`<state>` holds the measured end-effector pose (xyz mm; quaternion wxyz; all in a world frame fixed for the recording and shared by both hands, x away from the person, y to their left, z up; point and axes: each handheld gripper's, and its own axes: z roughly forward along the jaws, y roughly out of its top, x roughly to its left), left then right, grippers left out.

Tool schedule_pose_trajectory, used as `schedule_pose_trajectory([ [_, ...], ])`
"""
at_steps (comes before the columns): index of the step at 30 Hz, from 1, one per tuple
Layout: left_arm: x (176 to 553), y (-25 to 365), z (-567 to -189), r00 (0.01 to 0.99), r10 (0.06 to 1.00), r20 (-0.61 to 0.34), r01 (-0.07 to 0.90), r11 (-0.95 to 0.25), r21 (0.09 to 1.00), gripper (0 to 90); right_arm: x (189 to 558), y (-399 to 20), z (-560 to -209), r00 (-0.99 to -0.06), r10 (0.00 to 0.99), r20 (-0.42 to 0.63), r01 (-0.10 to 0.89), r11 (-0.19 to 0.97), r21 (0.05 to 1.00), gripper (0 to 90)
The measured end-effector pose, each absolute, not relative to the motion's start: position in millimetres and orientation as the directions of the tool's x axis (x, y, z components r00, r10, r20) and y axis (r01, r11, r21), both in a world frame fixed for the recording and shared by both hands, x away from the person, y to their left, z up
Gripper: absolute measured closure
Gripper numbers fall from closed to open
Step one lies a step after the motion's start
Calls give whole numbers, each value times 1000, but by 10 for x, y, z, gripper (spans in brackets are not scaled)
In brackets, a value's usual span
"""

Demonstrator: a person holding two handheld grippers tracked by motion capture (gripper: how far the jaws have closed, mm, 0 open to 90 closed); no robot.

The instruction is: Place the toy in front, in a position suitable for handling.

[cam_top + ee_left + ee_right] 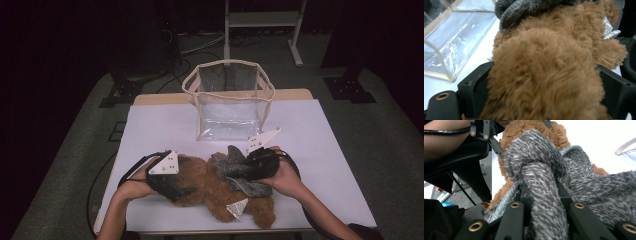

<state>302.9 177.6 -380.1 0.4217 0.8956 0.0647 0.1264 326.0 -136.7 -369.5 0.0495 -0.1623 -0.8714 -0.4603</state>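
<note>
A brown plush bear lies on its side near the front of the white table. A grey knitted scarf is wrapped around it. My left gripper reaches in from the left and is open around the bear's head, with fur brushing both jaws. My right gripper comes in from the right, shut on a rolled end of the scarf, which it holds a little above the bear. The bear's brown fur lies behind the scarf in the right gripper view.
A clear plastic bag with beige trim stands open-topped at the back middle of the table, and its side is close by in the left gripper view. A white tag sticks out of the bear near the front edge. A metal stand is behind the table.
</note>
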Motion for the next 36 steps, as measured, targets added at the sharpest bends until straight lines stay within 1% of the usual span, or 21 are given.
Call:
schedule_pose_trajectory([
  [7, 3000, 1984, -3751, 956, 248, 155, 34, -622, 782, 97, 3239, -1396, -3717, -941, 241, 238, 332, 518, 788, 737],
  [10, 3011, 2031, -3762, 954, 258, 150, 46, -623, 781, 73, 3241, -1395, -3721, -941, 241, 238, 332, 519, 788, 737],
  [11, 3027, 2075, -3776, 952, 276, 134, 66, -611, 789, 67, 3240, -1395, -3722, -941, 241, 239, 333, 519, 787, 737],
  [13, 3045, 2111, -3796, 953, 281, 116, 79, -598, 798, 67, 3244, -1397, -3723, -941, 240, 240, 333, 519, 787, 738],
  [16, 3062, 2120, -3856, 957, 267, 110, 85, -627, 774, 52, 3249, -1398, -3730, -940, 239, 242, 334, 518, 788, 737],
  [18, 3077, 2131, -3904, 959, 270, 82, 108, -621, 777, 43, 3244, -1399, -3730, -941, 239, 240, 333, 520, 787, 738],
  [19, 3082, 2133, -3925, 962, 266, 69, 113, -613, 782, 44, 3243, -1399, -3733, -941, 238, 239, 332, 520, 787, 737],
  [20, 3087, 2128, -3952, 966, 253, 52, 117, -607, 786, 65, 3243, -1401, -3735, -941, 238, 240, 332, 520, 787, 737],
  [24, 3073, 2097, -4043, 971, 238, 37, 116, -597, 794, 175, 3246, -1405, -3723, -941, 243, 237, 333, 526, 783, 737],
  [29, 3058, 1986, -4084, 971, 236, 37, 114, -595, 795, 182, 3260, -1444, -3646, -943, 264, 205, 321, 541, 778, 730],
  [34, 3103, 1642, -4084, 974, 222, 52, 98, -615, 782, 182, 3281, -1597, -3582, -936, 307, 174, 324, 549, 771, 726],
  [36, 3112, 1593, -4085, 974, 221, 52, 98, -615, 782, 182, 3282, -1692, -3570, -927, 335, 171, 338, 543, 769, 726],
])
